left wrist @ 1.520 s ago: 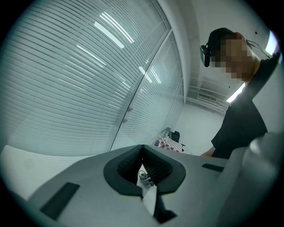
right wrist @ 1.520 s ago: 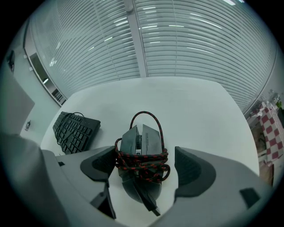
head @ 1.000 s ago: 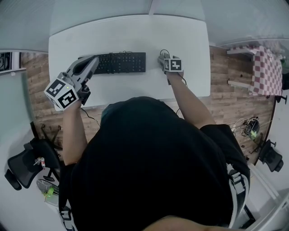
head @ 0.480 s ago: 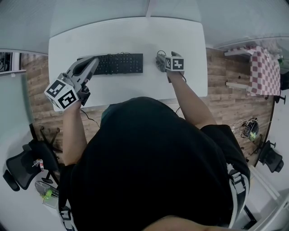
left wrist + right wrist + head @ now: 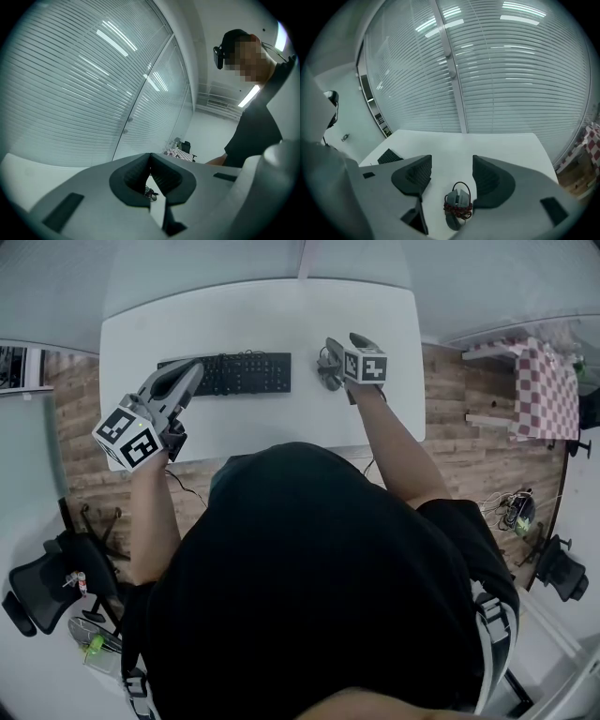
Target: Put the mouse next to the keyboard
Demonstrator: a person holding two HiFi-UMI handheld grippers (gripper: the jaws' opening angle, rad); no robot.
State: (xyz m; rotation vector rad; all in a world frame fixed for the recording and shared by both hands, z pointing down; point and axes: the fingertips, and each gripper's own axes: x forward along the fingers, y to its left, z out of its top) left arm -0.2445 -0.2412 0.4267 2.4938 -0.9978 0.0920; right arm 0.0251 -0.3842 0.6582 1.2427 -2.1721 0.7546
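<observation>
The grey mouse [image 5: 458, 206], its cord wound around its body in a red and dark bundle, lies on the white tabletop [image 5: 262, 315]. It sits just to the right of the black keyboard [image 5: 234, 373], apart from it by a narrow strip of bare tabletop.

Your right gripper [image 5: 451, 161] hangs above the mouse and points steeply down at it. Its jaws are spread partway and have just been closing. In the right gripper view the mouse shows in the gap between them, lower down on the tabletop, and neither pad touches it.

Your left gripper [image 5: 194, 367] is raised over the keyboard's left end, pointing nearly level. Its jaws are pressed together at the tips, and nothing is pinched between them.

In the head view your torso in dark clothing fills the lower half. Slatted window blinds [image 5: 511, 70] stand behind the tabletop's far edge.
</observation>
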